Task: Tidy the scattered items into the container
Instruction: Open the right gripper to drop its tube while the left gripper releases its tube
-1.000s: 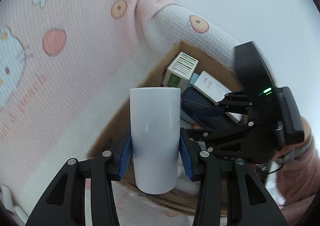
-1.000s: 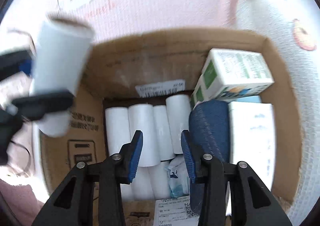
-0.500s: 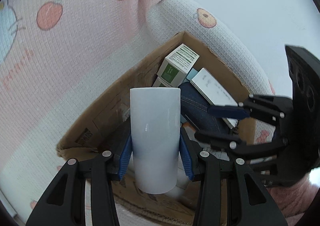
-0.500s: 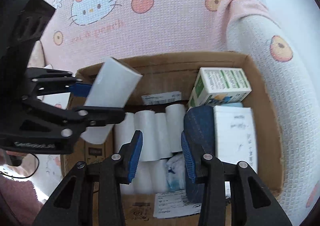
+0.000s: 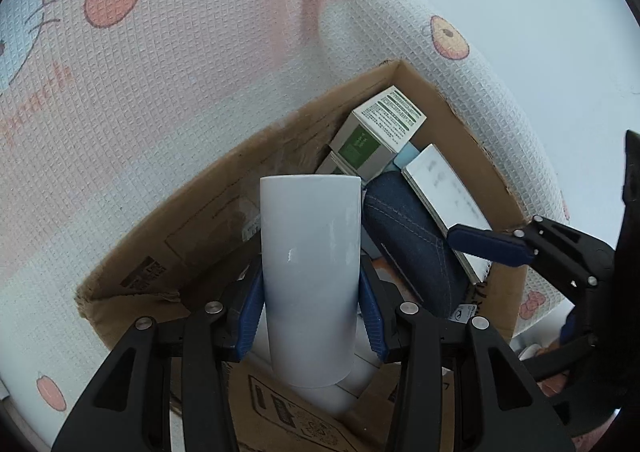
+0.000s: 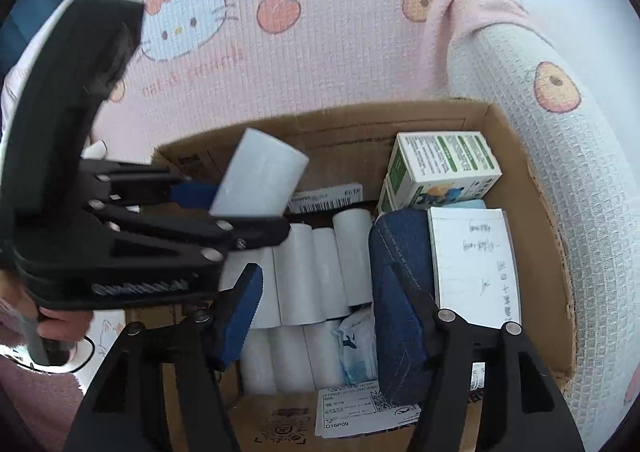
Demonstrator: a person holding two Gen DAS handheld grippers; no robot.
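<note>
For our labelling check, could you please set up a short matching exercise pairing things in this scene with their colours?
Things:
1. roll held by the left hand-held gripper
2. case
3. carton
4. container

Colours:
A. brown
B. white with green
C. dark blue
D. plain white

Pairs: 1-D, 2-C, 3-B, 4-A

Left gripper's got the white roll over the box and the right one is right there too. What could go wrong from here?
1. The left gripper holds the white roll tilted above the cardboard box; released from here, it may land crooked across the packed rolls.
2. The right gripper, jaws opening and empty, hangs close beside the left; the two could collide.
</note>
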